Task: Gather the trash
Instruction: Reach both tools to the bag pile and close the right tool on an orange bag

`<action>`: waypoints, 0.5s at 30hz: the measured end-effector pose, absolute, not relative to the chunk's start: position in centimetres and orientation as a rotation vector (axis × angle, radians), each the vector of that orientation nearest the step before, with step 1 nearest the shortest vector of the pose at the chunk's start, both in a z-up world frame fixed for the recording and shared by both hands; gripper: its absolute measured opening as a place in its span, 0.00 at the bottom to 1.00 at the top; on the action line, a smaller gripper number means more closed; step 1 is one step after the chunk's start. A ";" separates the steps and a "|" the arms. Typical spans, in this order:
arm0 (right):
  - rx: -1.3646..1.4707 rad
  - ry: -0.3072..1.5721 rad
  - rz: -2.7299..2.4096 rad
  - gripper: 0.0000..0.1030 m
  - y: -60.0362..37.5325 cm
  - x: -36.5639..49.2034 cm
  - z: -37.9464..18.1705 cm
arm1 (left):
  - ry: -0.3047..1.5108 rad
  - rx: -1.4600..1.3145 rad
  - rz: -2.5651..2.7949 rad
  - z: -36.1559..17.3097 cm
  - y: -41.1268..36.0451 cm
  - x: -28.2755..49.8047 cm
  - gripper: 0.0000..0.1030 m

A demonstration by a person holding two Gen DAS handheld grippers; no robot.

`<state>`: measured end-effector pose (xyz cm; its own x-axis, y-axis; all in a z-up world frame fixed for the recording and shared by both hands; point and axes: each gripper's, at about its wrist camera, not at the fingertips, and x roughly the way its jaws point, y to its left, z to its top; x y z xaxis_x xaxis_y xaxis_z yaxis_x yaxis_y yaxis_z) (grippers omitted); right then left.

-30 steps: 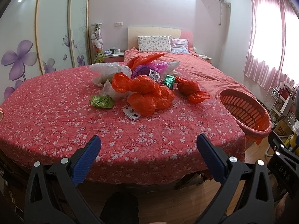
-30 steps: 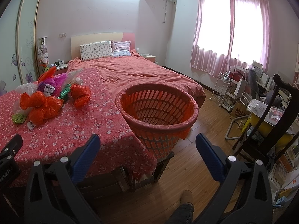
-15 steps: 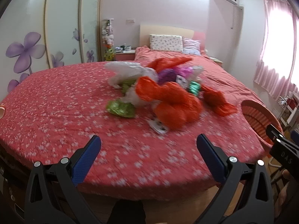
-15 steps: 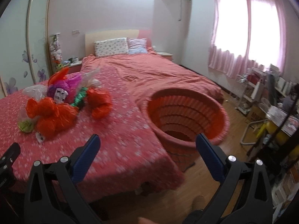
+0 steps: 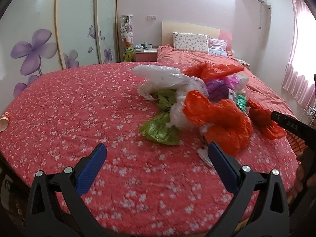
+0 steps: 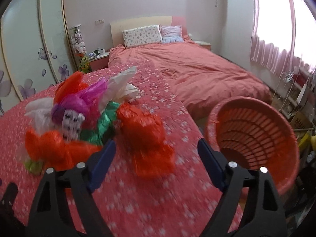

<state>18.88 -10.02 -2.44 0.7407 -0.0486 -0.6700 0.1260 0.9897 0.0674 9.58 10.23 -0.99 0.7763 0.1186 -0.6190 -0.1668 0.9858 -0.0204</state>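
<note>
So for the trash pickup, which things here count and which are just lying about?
Job:
orange bags
white bags
green wrapper
purple bag
orange basket

Lying about:
pillows
plush toys
mugs

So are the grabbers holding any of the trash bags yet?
No, nothing is held. The left gripper is open over bare cloth; the right gripper is closing around the orange bag, not yet gripping it.
</note>
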 end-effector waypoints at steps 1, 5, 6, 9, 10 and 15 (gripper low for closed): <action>0.117 0.742 -0.093 0.74 -10.0 19.7 -2.7 | 0.663 -0.079 0.152 -0.9 10.5 9.7 0.98; 0.106 0.775 -0.089 0.66 -9.6 21.6 -3.6 | 0.651 -0.086 0.140 -0.6 11.3 10.5 0.98; 0.104 0.784 -0.084 0.65 -9.6 22.0 -3.9 | 0.649 -0.087 0.134 -0.5 11.5 10.8 0.98; 0.099 0.803 -0.065 0.62 -9.6 23.1 -4.6 | 0.641 -0.088 0.118 -0.2 11.7 11.5 0.98; 0.092 0.807 -0.062 0.60 -9.4 23.4 -4.7 | 0.637 -0.086 0.117 -0.1 11.7 11.8 0.97; 0.069 0.817 -0.047 0.52 -8.6 24.2 -5.1 | 0.610 -0.092 0.113 0.8 12.3 13.4 0.96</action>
<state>24.22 -8.64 -5.14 0.6835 -0.0150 -0.7298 0.0686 0.9967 0.0438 13.40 12.34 0.82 0.8138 0.0788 -0.5758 -0.1333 0.9897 -0.0530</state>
